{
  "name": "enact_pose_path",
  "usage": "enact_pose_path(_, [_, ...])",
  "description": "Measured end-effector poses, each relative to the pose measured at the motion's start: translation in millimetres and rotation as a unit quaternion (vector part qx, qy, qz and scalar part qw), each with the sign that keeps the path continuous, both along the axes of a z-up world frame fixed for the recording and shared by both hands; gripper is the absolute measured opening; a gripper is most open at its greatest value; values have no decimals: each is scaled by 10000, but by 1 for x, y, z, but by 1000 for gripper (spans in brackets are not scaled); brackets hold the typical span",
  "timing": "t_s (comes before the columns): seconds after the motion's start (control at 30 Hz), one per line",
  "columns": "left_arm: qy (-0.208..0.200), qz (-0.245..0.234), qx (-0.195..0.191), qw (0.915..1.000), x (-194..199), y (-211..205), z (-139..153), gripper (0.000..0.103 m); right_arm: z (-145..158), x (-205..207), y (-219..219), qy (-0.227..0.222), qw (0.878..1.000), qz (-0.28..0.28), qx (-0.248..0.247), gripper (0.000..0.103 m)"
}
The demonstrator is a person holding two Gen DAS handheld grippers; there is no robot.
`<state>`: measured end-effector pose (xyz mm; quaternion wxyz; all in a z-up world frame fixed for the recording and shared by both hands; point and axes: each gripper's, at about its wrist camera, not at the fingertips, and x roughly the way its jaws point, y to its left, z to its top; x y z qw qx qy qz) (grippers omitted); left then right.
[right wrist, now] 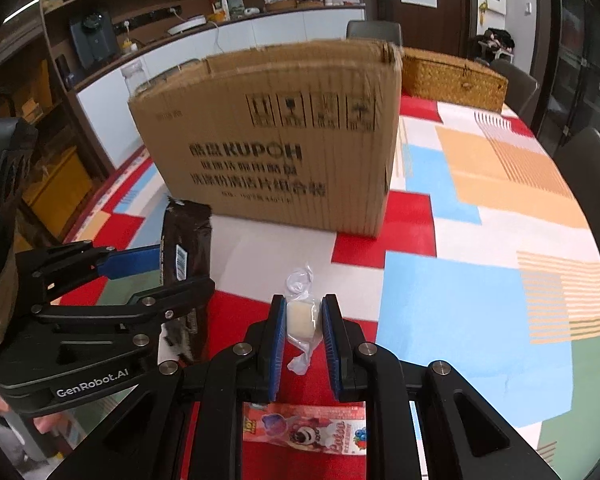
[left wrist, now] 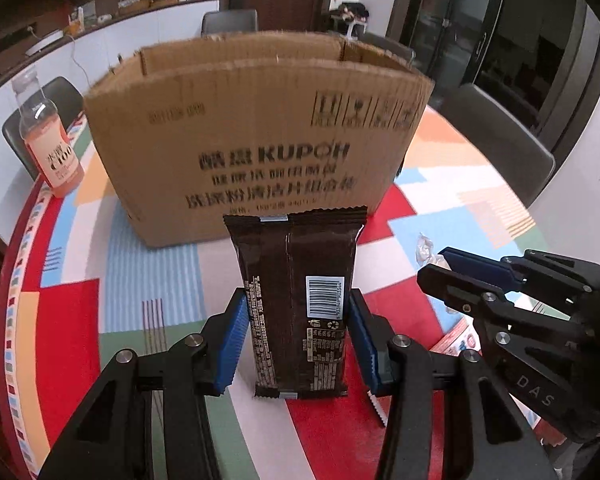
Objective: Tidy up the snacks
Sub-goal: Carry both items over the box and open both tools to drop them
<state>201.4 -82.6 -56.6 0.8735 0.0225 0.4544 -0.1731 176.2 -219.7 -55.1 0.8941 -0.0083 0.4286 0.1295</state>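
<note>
My left gripper [left wrist: 298, 320] is shut on a dark brown snack packet [left wrist: 296, 300] with a barcode, held above the table in front of an open cardboard box [left wrist: 256, 128]. My right gripper [right wrist: 303, 320] is shut on a small white candy in a clear wrapper [right wrist: 302, 316]. In the right wrist view the box [right wrist: 276, 140] stands ahead, and the left gripper [right wrist: 160, 276] with the brown packet [right wrist: 186, 240] is to the left. In the left wrist view the right gripper [left wrist: 444, 268] is at the right.
A pink drink bottle [left wrist: 48, 144] stands left of the box. A pink cartoon-printed snack packet [right wrist: 304, 428] lies on the colourful tablecloth [right wrist: 460, 300] below my right gripper. A wicker basket [right wrist: 452, 76] sits behind the box on the right. Chairs surround the table.
</note>
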Motion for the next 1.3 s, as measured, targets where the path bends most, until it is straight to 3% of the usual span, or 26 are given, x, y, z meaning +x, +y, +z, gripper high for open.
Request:
enact_pose_path(0.5, [-680,134,-227,9973,4,14,56,48,49,9,6,-656,9977,-7,148,19])
enact_pose_path(1.0, [-1425,226,-365,9889,27,25,116,48,97,37,15,-1264,9915,-30,295,19])
enact_pose_path(1.3, [-1857,313,-156,9820,52,29,149,48,120,63,17,-1430,9889,-44,395,19])
